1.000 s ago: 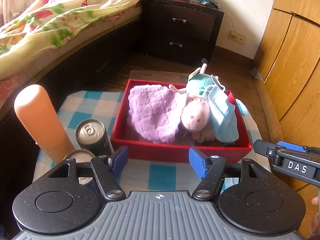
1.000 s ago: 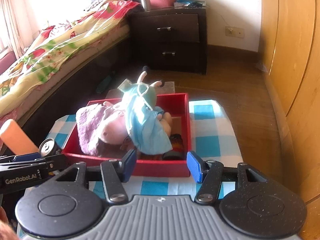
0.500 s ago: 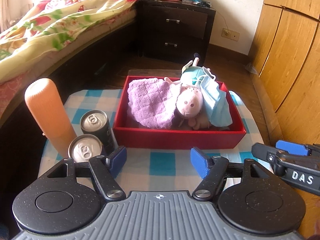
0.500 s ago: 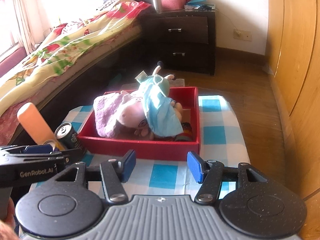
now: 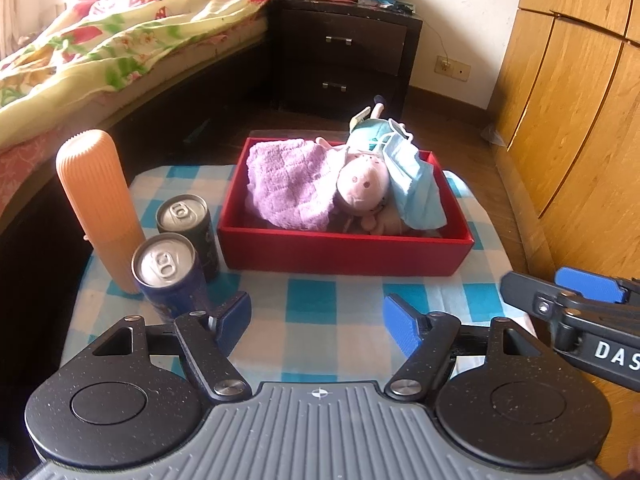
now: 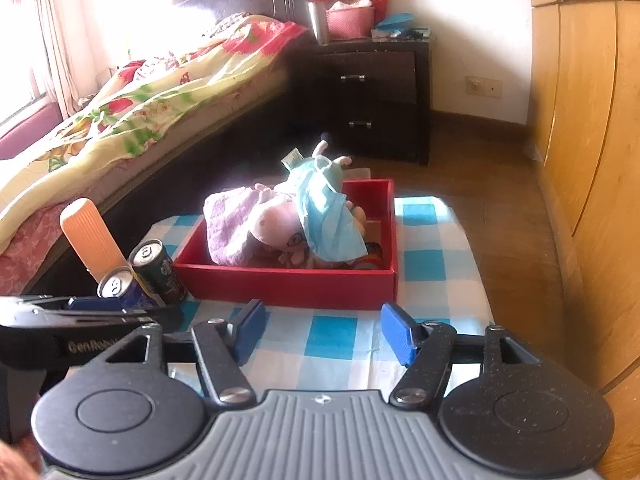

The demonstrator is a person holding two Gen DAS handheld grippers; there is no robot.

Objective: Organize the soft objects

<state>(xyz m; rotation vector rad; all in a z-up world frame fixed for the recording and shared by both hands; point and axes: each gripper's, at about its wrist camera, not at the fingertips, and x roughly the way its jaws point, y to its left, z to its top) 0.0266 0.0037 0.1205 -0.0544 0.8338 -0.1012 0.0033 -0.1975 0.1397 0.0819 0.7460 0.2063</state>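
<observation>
A red box (image 5: 344, 254) (image 6: 288, 284) sits on the blue-checked tablecloth (image 5: 320, 300). Inside it lie a purple towel (image 5: 288, 188) (image 6: 228, 224), a pink plush pig (image 5: 362, 186) (image 6: 276, 226) and a light blue face mask (image 5: 416, 190) (image 6: 332, 224) draped over the pig. My left gripper (image 5: 318, 320) hangs over the cloth short of the box, jaws opening, nothing between them. My right gripper (image 6: 322, 332) is also back from the box, jaws opening and empty. Its side shows at the right edge of the left wrist view.
An orange ribbed bottle (image 5: 98, 208) (image 6: 92, 240) and two drink cans (image 5: 168, 272) (image 5: 186, 224) stand left of the box. A bed (image 5: 100, 48) runs along the left, a dark nightstand (image 5: 344, 56) at the back, wooden wardrobe doors (image 5: 572, 100) on the right.
Both grippers have drawn back from the box, which now looks smaller and farther. Both pairs of jaws stand a little wider. The contents of the box have not moved.
</observation>
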